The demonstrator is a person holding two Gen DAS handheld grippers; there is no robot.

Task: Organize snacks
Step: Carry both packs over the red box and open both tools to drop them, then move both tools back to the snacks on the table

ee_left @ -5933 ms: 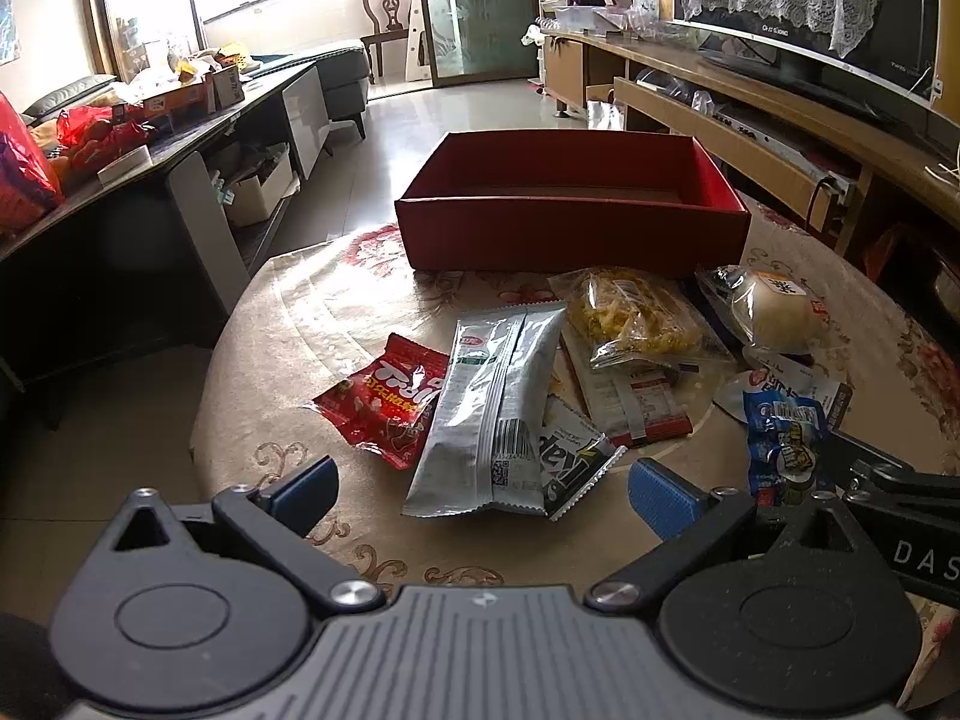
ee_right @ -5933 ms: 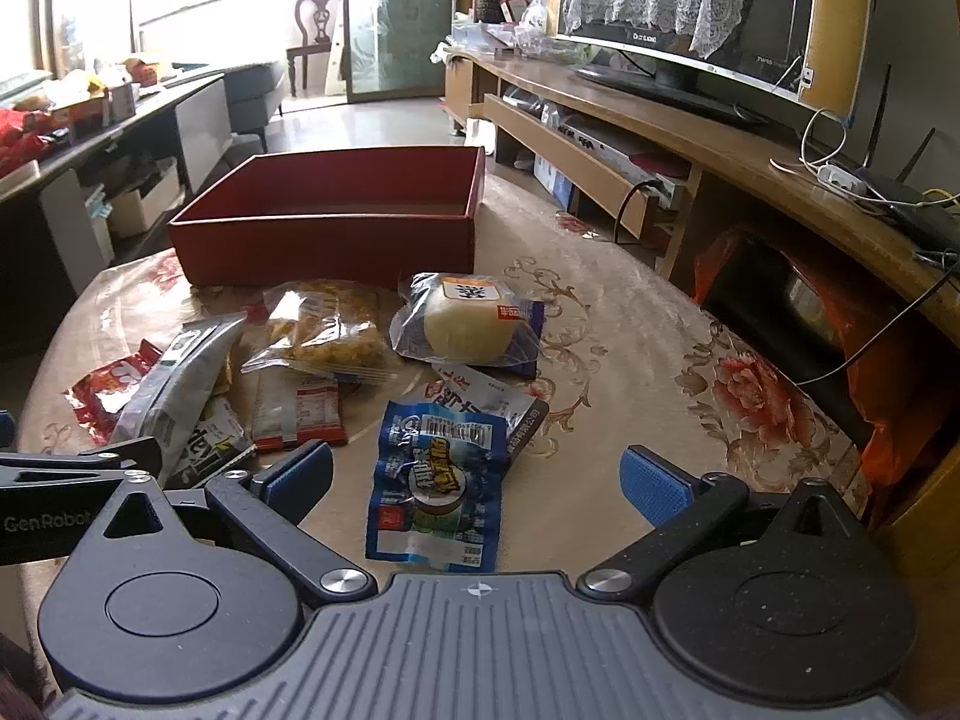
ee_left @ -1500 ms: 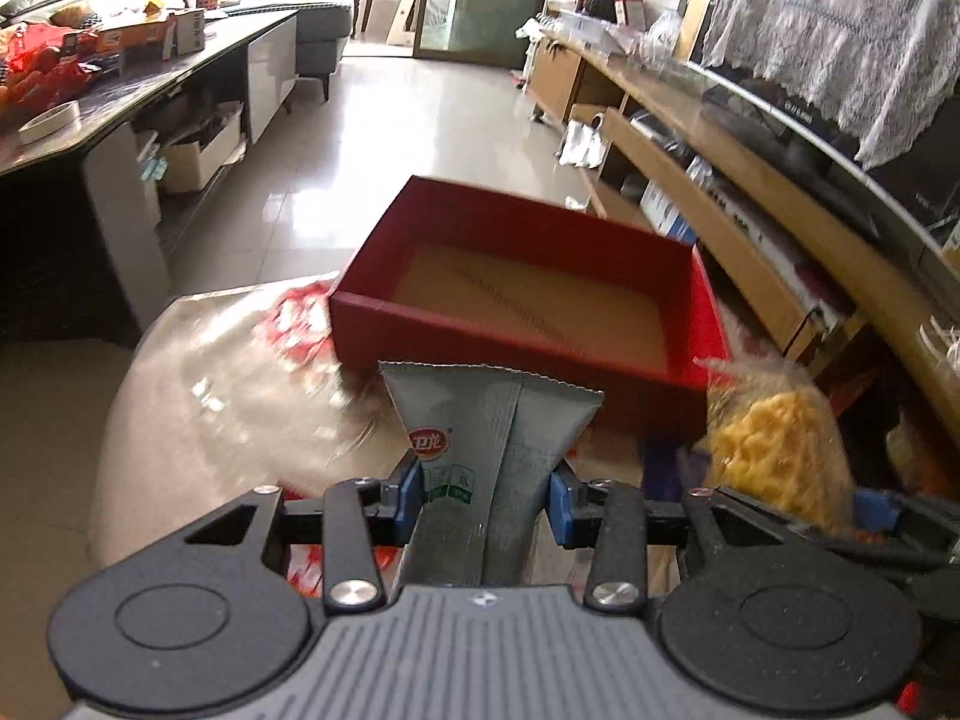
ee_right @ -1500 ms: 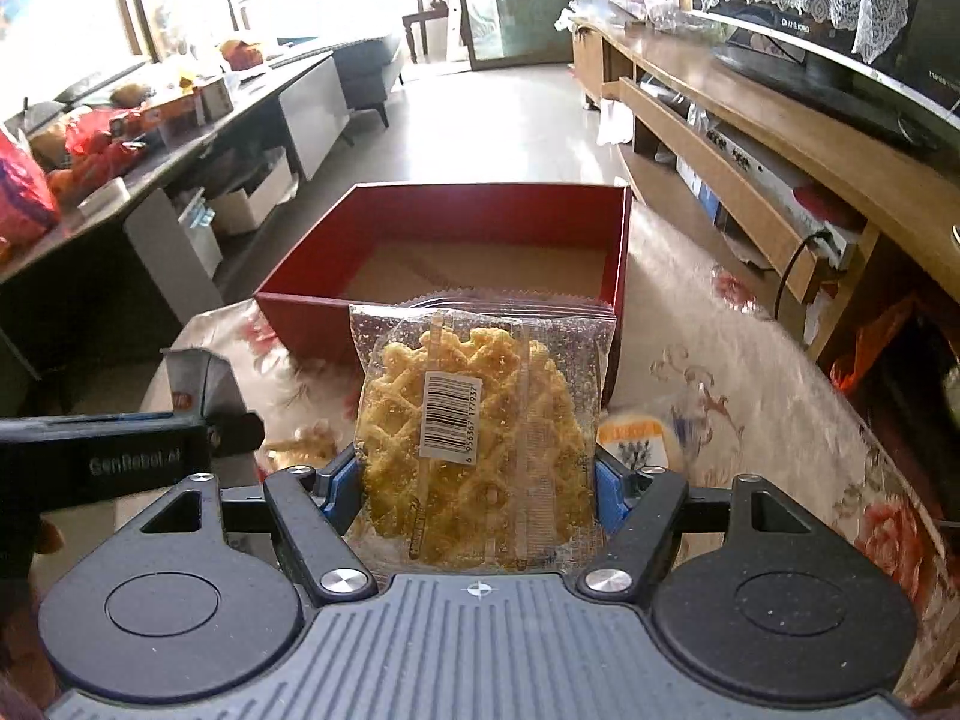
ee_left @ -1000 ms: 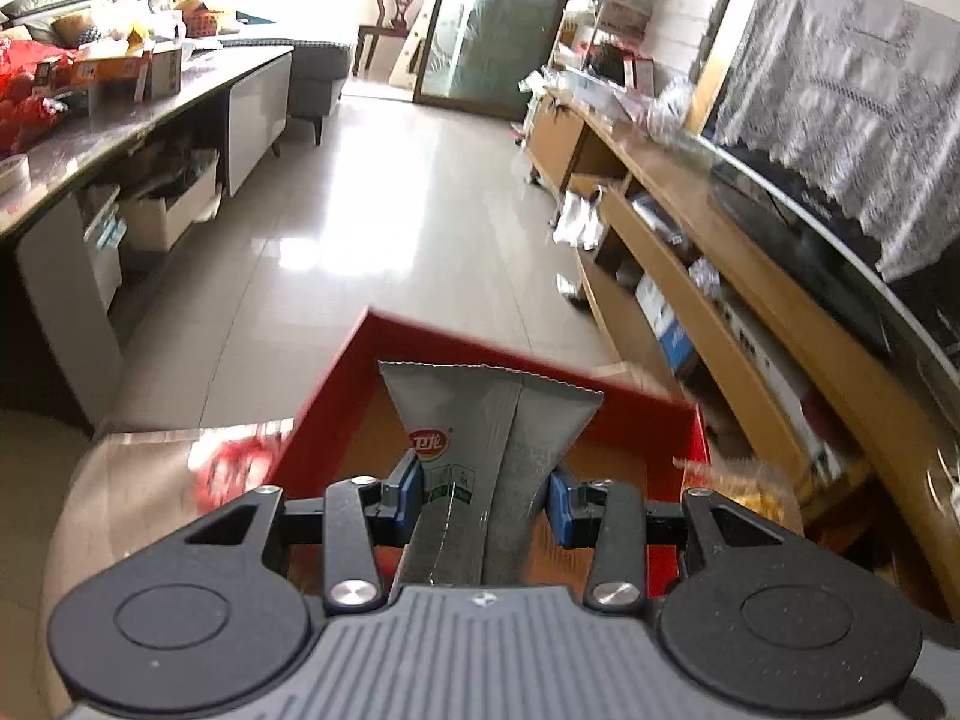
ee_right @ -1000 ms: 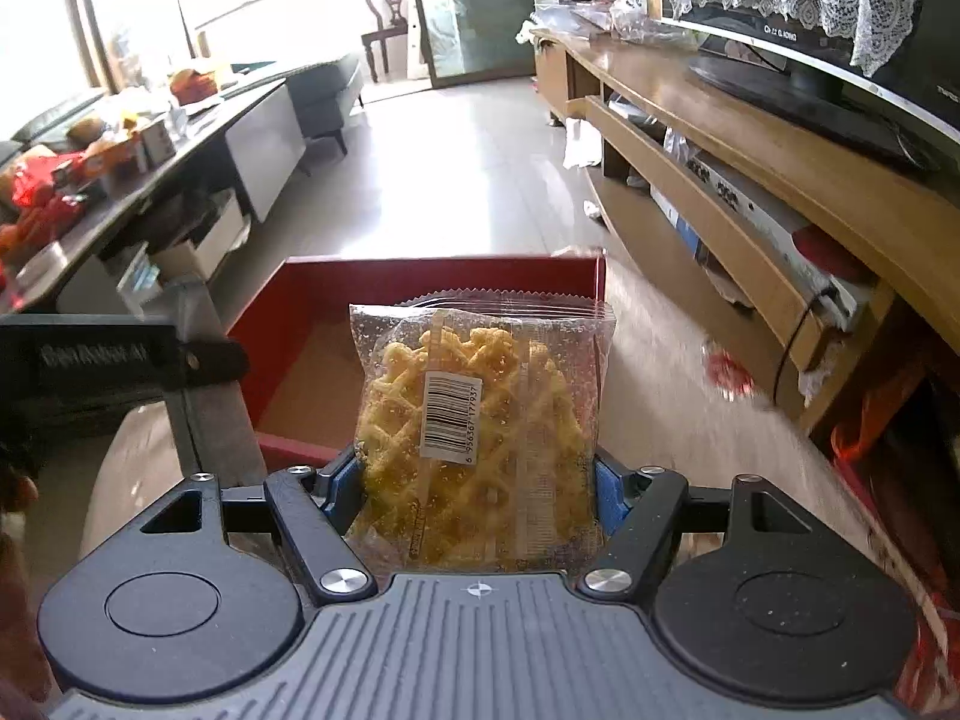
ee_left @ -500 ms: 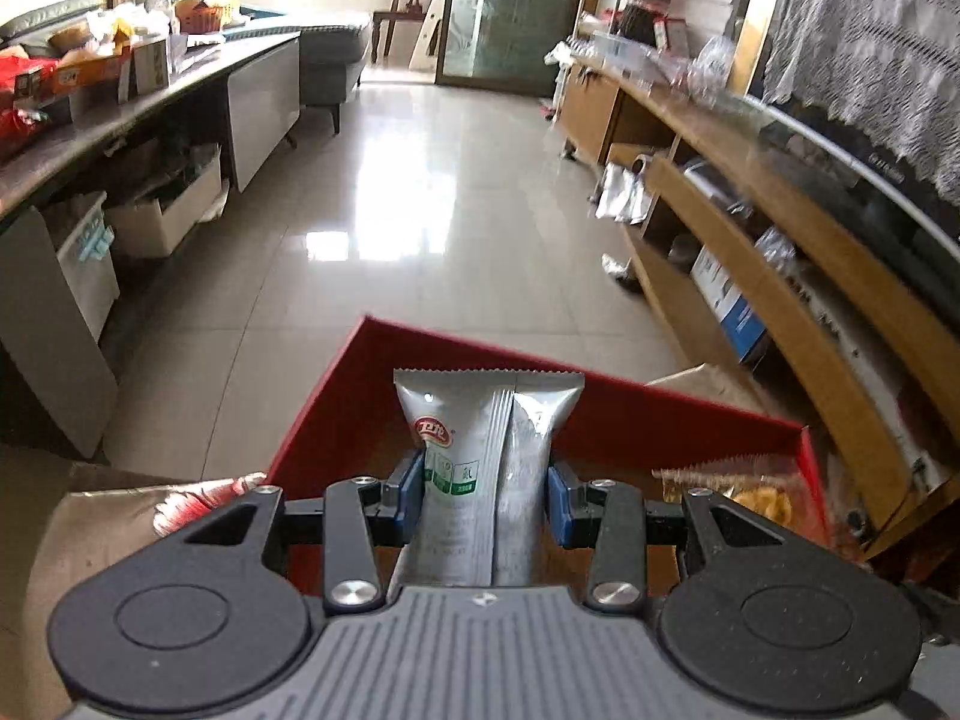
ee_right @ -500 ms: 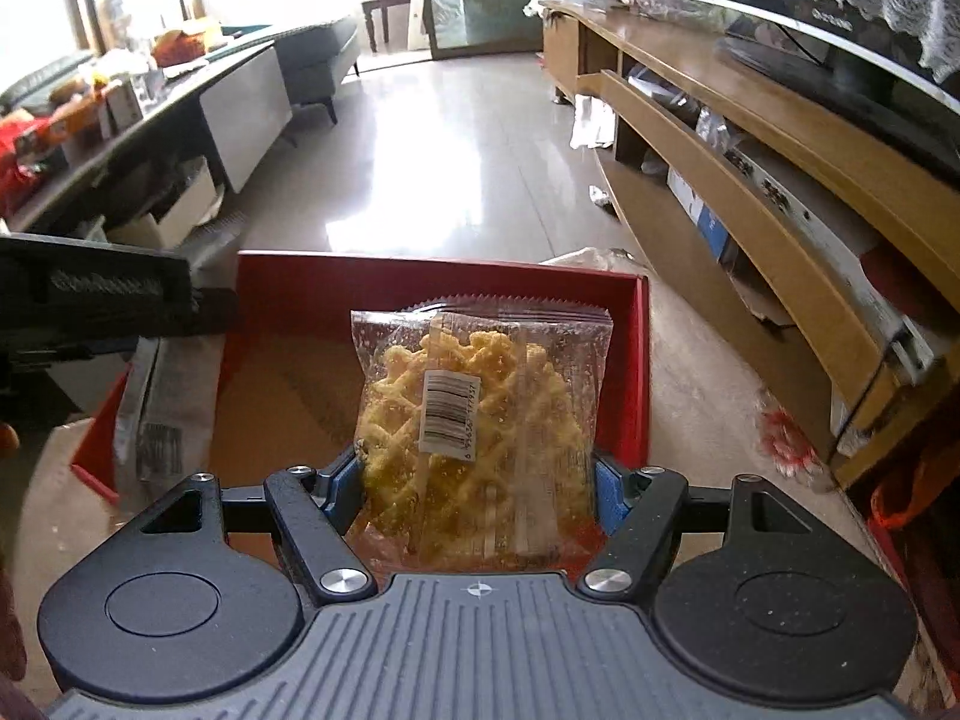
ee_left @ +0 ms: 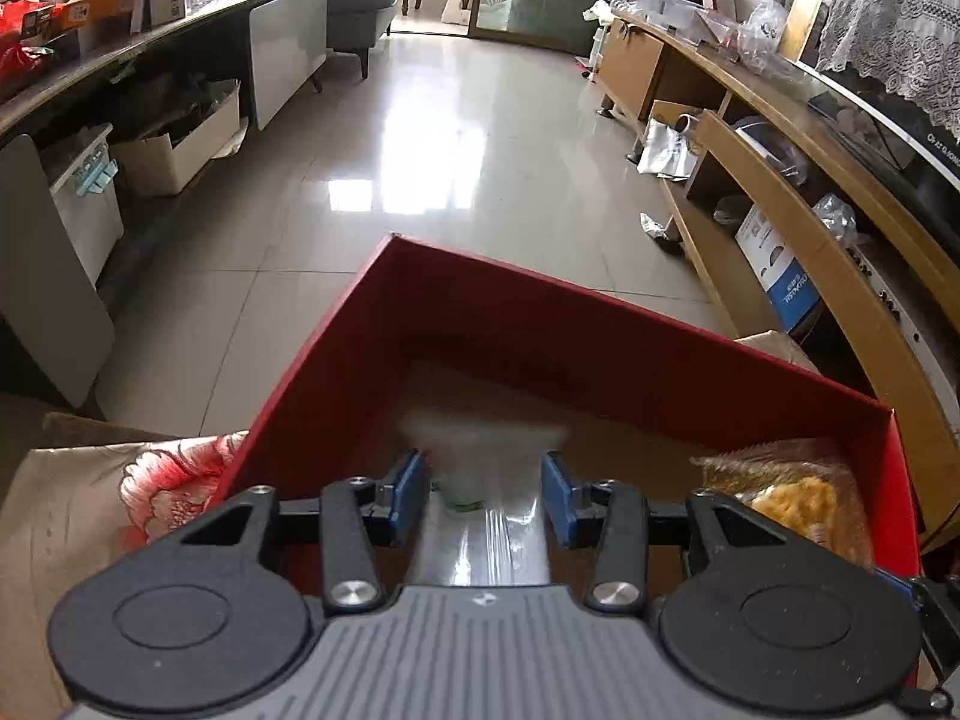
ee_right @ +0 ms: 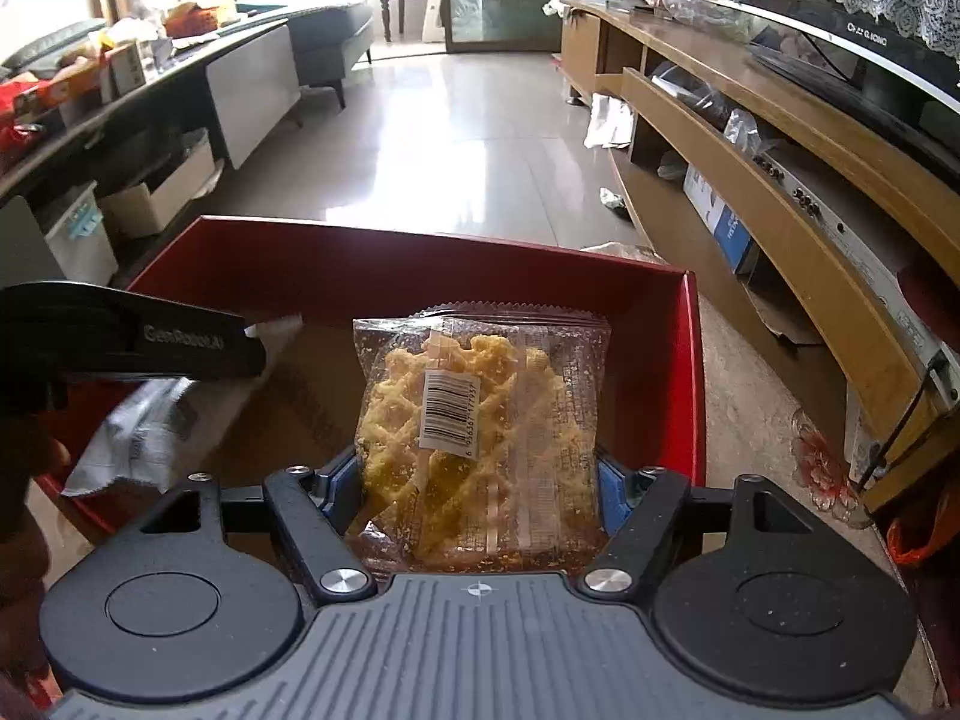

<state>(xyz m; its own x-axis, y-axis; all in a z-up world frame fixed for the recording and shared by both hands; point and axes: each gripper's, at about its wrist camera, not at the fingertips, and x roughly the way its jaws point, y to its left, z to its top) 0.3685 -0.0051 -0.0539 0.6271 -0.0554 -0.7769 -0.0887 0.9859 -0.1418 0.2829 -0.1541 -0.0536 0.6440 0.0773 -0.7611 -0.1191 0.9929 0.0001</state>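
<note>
The red box (ee_left: 540, 324) fills the lower half of both views, and both grippers reach into it. My left gripper (ee_left: 485, 495) has its jaws opening. The silver snack packet (ee_left: 486, 516) sits blurred between the blue pads with a gap on each side, slipping down. In the right wrist view that packet (ee_right: 150, 426) droops under one of the left gripper's fingers (ee_right: 150, 339) at the box's left side. My right gripper (ee_right: 474, 486) has its jaws opening too, but its pads still touch the clear bag of yellow waffle snacks (ee_right: 480, 420), which stands upright over the box's right part (ee_right: 687, 360).
The box stands on a table with a floral cloth (ee_left: 120, 510). A long wooden TV cabinet (ee_right: 810, 210) runs along the right. Shiny tiled floor (ee_left: 420, 150) lies beyond the box. A person's hand (ee_right: 24, 480) shows at the left edge.
Both grippers have sunk lower into the red box. The left jaws have widened and the silver packet has slipped down, now blurred. The waffle bag has tilted slightly.
</note>
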